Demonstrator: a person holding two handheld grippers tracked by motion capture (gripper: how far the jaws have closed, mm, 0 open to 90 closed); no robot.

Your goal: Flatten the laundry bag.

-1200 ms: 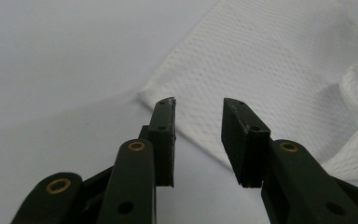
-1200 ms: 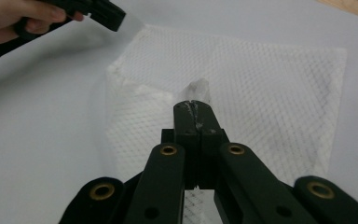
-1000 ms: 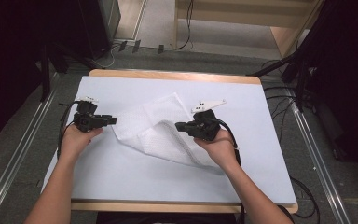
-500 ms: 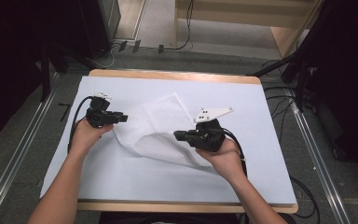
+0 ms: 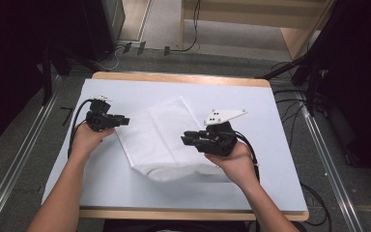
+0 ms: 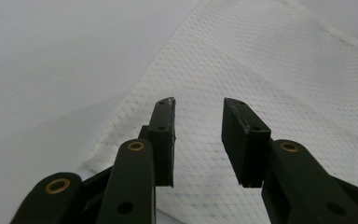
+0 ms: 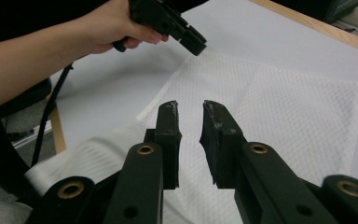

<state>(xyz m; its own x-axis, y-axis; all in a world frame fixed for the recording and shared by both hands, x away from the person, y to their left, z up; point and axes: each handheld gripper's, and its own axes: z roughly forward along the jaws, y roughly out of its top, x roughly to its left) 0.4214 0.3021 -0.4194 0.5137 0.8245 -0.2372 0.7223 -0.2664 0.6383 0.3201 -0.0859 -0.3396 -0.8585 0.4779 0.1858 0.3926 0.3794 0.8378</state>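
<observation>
The high view looked forward and down from above the person's side, taking in the whole table [image 5: 280, 145] from well off. The left gripper view rode low and close, facing along its jaws onto the white cloth [image 6: 270, 70]. The right gripper view looked across that same cloth [image 7: 279, 107] toward the left gripper [image 7: 193, 44]. All three shared the cloth [image 5: 159, 140].

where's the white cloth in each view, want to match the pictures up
High view: the white cloth lies mid-table, folded, between the two grippers.
Left gripper view: it spreads from centre to upper right, behind the left gripper, whose jaws stand apart with nothing between them.
Right gripper view: it spreads across the centre and right, behind the right gripper, whose jaws have just been opening, empty.
Shared landmark: the pale table cover under the cloth.
</observation>
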